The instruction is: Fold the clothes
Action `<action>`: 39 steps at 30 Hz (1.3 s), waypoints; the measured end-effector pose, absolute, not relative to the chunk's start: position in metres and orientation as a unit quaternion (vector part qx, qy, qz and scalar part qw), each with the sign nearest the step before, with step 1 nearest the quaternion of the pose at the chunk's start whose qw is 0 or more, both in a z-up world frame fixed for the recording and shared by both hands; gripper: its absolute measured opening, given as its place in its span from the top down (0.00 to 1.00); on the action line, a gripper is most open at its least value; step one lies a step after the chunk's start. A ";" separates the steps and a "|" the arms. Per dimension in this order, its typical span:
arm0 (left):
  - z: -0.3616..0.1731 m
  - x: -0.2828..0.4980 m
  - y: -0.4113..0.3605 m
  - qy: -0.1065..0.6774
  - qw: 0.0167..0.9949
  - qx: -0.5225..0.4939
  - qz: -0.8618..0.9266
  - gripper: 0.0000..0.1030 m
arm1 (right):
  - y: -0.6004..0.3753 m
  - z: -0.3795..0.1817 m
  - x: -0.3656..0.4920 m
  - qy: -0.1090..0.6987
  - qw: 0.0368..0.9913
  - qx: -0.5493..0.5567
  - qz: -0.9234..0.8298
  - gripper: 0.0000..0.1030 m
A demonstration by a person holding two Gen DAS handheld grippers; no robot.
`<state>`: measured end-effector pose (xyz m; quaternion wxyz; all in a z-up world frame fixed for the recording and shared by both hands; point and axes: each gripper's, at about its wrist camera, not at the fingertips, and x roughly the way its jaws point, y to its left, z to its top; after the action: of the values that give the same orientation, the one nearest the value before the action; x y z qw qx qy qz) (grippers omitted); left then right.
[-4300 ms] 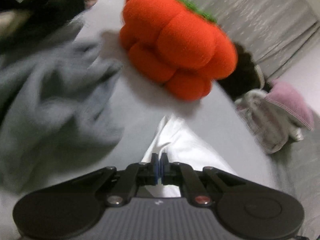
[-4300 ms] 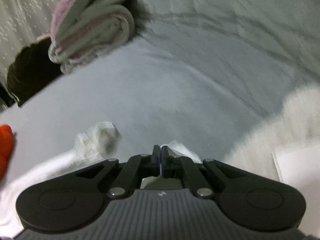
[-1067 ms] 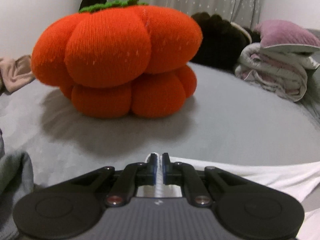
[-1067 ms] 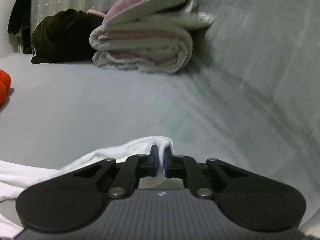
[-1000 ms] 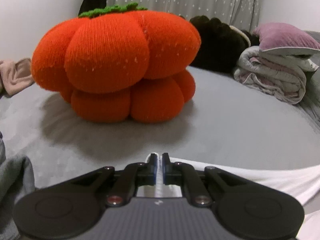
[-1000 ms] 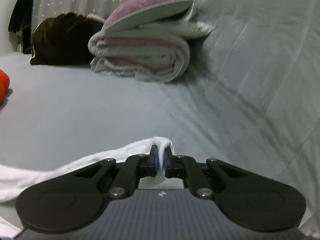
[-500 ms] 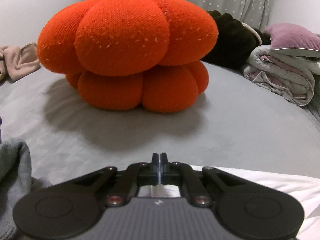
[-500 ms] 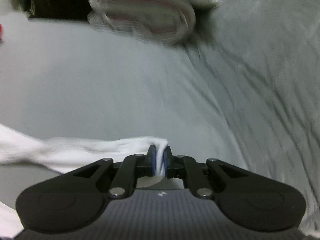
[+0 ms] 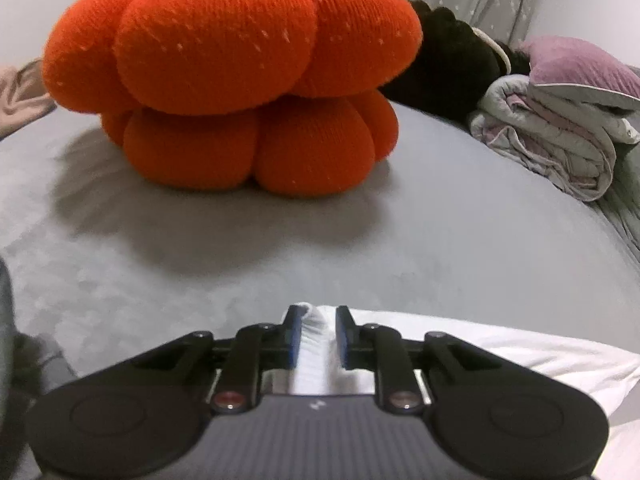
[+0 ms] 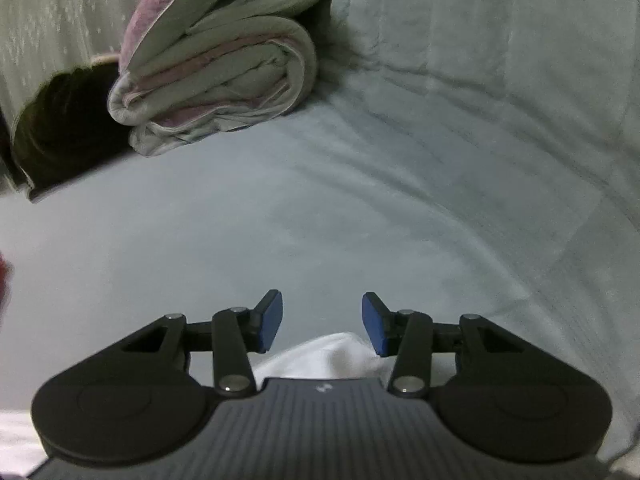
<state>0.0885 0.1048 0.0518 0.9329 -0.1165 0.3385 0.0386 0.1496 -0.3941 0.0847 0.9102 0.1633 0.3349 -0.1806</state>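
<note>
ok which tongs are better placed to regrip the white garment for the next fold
Left, probably: the left tongs still bracket the white cloth garment, while the right tongs hang wide open above it.

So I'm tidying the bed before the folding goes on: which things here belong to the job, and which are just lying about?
Job: white garment, left gripper, right gripper.
Lying about: orange pumpkin cushion, folded quilt, dark plush.

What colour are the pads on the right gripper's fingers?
Blue pads on black fingers, seen best in the right wrist view.
</note>
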 end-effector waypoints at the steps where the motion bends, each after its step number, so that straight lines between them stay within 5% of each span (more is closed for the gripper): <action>1: 0.050 0.090 0.104 0.341 0.932 -0.115 0.038 0.67 | -0.395 0.082 0.156 0.347 0.904 0.183 -0.173 0.60; 5: 0.043 0.094 0.099 0.347 0.931 -0.106 0.035 0.66 | -0.406 0.047 0.183 0.408 0.857 0.250 -0.193 0.60; 6: 0.041 0.094 0.097 0.346 0.933 -0.099 0.035 0.72 | -0.410 0.041 0.186 0.407 0.848 0.272 -0.202 0.60; 7: 0.040 0.095 0.095 0.344 0.934 -0.090 0.036 0.90 | -0.411 0.039 0.187 0.401 0.847 0.283 -0.205 0.58; 10: 0.039 0.094 0.093 0.335 0.939 -0.069 0.035 0.95 | -0.395 0.044 0.201 0.406 0.860 0.224 -0.213 1.00; 18: 0.068 0.084 0.120 0.299 0.945 -0.123 0.043 0.96 | -0.372 0.128 0.163 0.221 0.948 0.186 -0.133 1.00; 20: 0.067 0.086 0.121 0.309 0.942 -0.128 0.039 0.96 | -0.379 0.128 0.159 0.261 0.929 0.222 -0.142 0.99; 22: 0.056 0.089 0.117 0.328 0.936 -0.121 0.042 0.96 | -0.388 0.102 0.166 0.322 0.896 0.256 -0.166 0.85; 26: 0.044 0.090 0.114 0.340 0.933 -0.105 0.050 0.96 | -0.405 0.050 0.180 0.435 0.815 0.320 -0.210 0.82; 30: 0.043 0.090 0.116 0.337 0.934 -0.101 0.059 0.96 | -0.409 0.042 0.189 0.423 0.805 0.348 -0.228 0.83; 31: 0.044 0.090 0.115 0.336 0.935 -0.099 0.059 0.96 | -0.409 0.045 0.192 0.420 0.805 0.349 -0.230 0.74; 32: 0.044 0.090 0.114 0.336 0.935 -0.096 0.059 0.96 | -0.408 0.049 0.193 0.414 0.806 0.358 -0.226 0.55; 34: 0.045 0.089 0.113 0.335 0.936 -0.093 0.059 0.96 | -0.406 0.052 0.195 0.404 0.809 0.365 -0.222 0.39; 36: 0.046 0.088 0.113 0.335 0.936 -0.091 0.058 0.96 | -0.402 0.048 0.202 0.415 0.808 0.345 -0.237 0.43; 38: 0.046 0.088 0.114 0.335 0.936 -0.092 0.059 0.96 | -0.395 0.045 0.207 0.427 0.810 0.310 -0.255 0.70; 39: 0.046 0.088 0.113 0.336 0.936 -0.092 0.059 0.96 | -0.391 0.044 0.209 0.429 0.814 0.292 -0.262 0.74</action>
<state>0.0885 0.1133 0.0458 0.9356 -0.0918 0.3356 0.0590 0.2086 -0.3908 0.0438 0.8137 0.2922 0.4287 -0.2621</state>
